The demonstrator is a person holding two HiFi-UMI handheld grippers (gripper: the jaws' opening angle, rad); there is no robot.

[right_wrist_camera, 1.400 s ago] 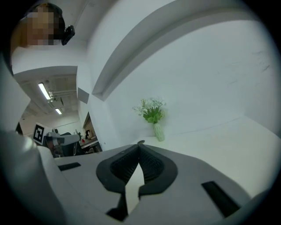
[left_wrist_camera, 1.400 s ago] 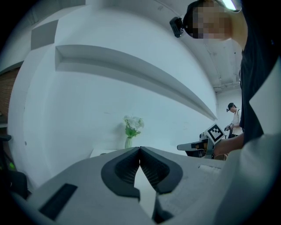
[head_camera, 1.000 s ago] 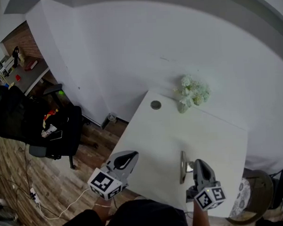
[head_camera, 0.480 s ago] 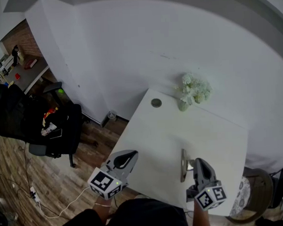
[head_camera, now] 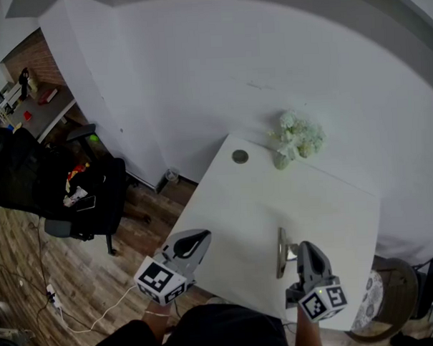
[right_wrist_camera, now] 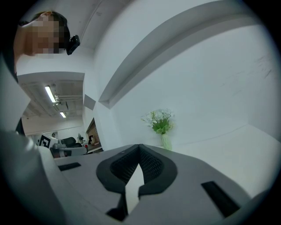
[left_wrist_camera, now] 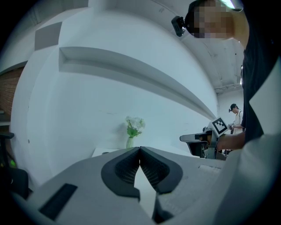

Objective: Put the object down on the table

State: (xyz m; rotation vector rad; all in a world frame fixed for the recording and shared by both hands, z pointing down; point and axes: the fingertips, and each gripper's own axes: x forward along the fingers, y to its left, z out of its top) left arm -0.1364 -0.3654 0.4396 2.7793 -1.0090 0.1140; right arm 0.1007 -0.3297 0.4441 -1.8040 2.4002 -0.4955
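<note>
A thin metallic object (head_camera: 280,253) lies on the white table (head_camera: 253,203) near its front edge; I cannot tell what it is. My right gripper (head_camera: 304,248) is just right of it, shut, with nothing between its jaws. In the right gripper view the gripper (right_wrist_camera: 139,145) has its jaws closed tip to tip and empty. My left gripper (head_camera: 200,239) hangs at the table's front left edge, also shut and empty. The left gripper view shows this gripper (left_wrist_camera: 140,148) with its jaws touching, and the right gripper (left_wrist_camera: 210,139) off to the side.
A vase of pale flowers (head_camera: 295,140) stands at the table's far edge against the white wall. A round grey disc (head_camera: 239,157) sits at the far left corner. A black office chair (head_camera: 74,193) stands on the wood floor to the left, a round seat (head_camera: 394,297) at right.
</note>
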